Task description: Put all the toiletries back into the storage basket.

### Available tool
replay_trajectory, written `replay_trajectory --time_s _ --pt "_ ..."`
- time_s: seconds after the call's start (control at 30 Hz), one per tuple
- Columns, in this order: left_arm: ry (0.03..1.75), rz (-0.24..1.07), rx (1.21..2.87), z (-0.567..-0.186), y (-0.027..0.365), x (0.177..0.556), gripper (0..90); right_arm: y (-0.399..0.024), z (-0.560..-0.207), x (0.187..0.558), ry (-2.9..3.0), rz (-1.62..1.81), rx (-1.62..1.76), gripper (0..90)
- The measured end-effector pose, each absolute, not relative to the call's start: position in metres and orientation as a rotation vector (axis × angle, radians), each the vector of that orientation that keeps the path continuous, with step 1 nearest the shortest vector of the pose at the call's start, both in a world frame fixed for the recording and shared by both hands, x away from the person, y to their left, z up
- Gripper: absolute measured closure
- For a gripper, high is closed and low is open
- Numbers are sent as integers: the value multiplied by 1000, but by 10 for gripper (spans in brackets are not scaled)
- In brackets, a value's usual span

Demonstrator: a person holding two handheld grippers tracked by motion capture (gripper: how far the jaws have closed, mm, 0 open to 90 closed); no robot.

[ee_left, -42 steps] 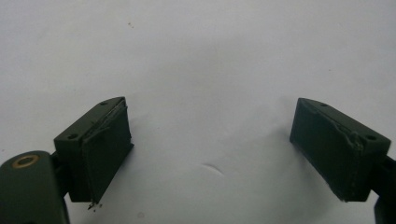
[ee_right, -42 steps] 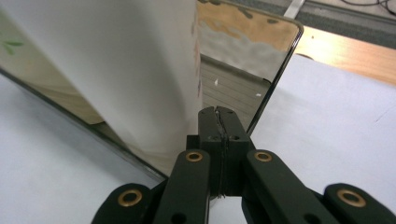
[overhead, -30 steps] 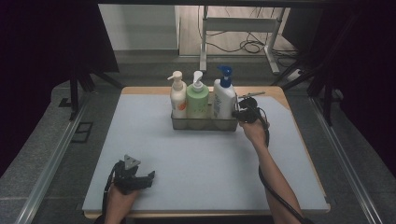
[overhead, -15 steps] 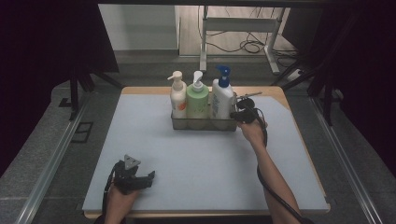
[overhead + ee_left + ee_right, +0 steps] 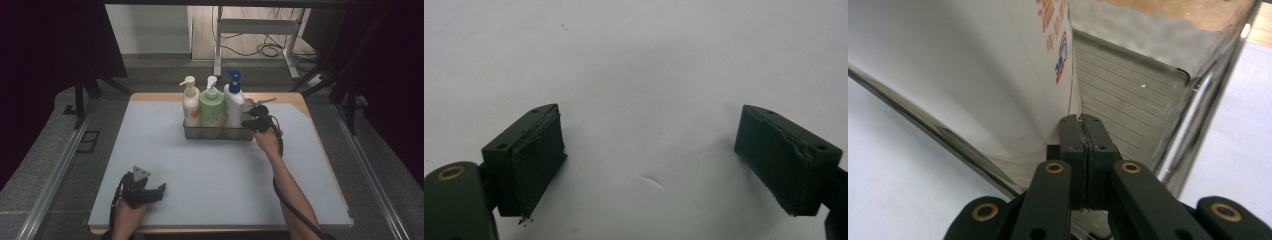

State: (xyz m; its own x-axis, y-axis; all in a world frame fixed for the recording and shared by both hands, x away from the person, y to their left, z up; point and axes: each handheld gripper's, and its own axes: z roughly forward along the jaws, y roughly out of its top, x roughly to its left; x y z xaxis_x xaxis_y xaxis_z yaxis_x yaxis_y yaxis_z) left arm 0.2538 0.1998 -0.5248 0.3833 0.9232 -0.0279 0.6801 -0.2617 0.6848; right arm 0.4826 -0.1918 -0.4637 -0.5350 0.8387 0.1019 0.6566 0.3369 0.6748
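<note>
Not much to read here tbh. The white bottle with the blue pump (image 5: 973, 75) has some printing on its side in the right gripper view: a few orange characters running off the top edge, and under them a small blue and red mark, all too cropped and tilted to make out. From the high view, the cream bottle (image 5: 190, 102) has an orange patch low on its front and the green bottle (image 5: 211, 105) a pale label, both too small to read. No legible words, brands or numbers.
</note>
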Motion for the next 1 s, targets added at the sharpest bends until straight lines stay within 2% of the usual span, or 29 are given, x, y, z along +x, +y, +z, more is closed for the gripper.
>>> replay_trajectory --time_s 1.0 --pt "1372 511 2031 -525 200 254 121 -180 -460 479 2390 1004 1270 896"
